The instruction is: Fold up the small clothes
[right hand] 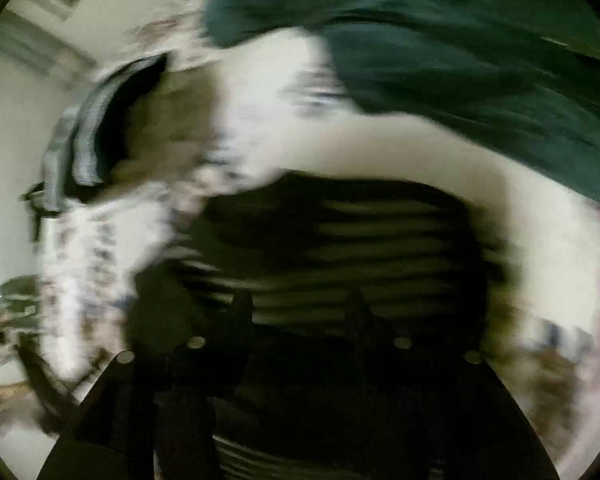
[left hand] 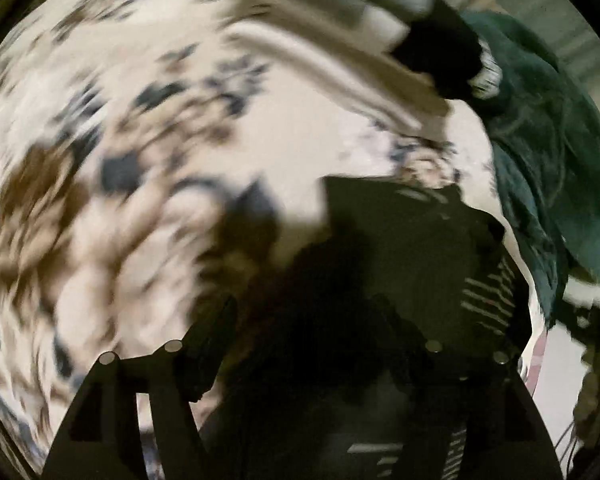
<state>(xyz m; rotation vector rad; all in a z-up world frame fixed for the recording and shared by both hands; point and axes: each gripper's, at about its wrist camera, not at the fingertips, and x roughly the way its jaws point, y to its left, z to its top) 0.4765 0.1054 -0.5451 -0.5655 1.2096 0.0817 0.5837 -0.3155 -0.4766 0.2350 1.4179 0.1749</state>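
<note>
A small black garment with pale stripes (left hand: 404,248) lies on a white floral bedsheet (left hand: 140,160). My left gripper (left hand: 304,320) sits over its near edge, with the dark cloth between and around its fingers. The frames are too blurred and dark to show the jaw state. In the right wrist view the same striped garment (right hand: 360,240) fills the middle. My right gripper (right hand: 300,312) is at its near edge, with the fingers dark against the cloth. Both views are smeared by motion.
A dark green garment (left hand: 548,152) lies to the right on the bed and also shows in the right wrist view (right hand: 460,48). A black and grey piece of clothing (left hand: 440,48) lies farther back; the right wrist view shows it at left (right hand: 100,128).
</note>
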